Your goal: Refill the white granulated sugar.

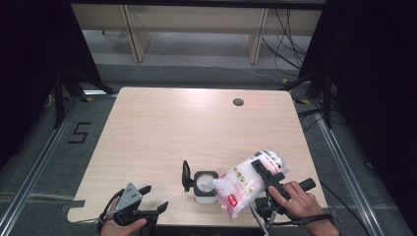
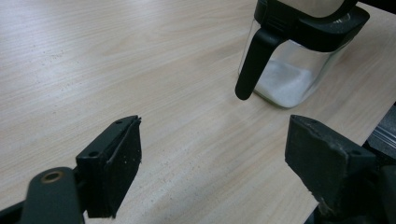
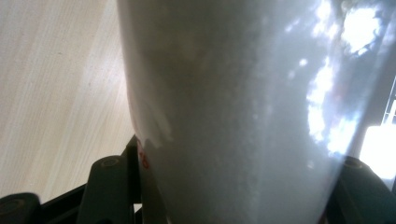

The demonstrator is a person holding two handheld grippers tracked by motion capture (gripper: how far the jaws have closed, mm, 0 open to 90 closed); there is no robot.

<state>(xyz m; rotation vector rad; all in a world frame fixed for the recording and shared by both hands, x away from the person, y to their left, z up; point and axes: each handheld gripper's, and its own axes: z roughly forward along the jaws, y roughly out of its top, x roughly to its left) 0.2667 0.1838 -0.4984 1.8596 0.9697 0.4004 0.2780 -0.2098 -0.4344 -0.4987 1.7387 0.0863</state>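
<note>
- Two grippers are in my hands at the near edge of the wooden table [image 1: 162,128].
- My right gripper [image 1: 268,179] squeezes a clear plastic bag [image 1: 246,184] of white grains, maybe sugar or salt. Its jaws press on both sides of the bag.
- I hold the bag tipped, with its low corner right at the mouth of a small glass jar [image 1: 205,187]. The jar stands near the front edge, between my two hands.
- The jar has a black rim, a black handle [image 2: 252,65] and a little white powder at the bottom.
- My left gripper [image 1: 150,199] holds nothing. Its jaws are wide open and it sits well apart from the jar.
- Nothing steadies the jar, so I think a bump from the bag could knock it over.
- If I tip too far, grains could rush out and miss the small mouth.
- The soft bag could also slip or sag.
</note>
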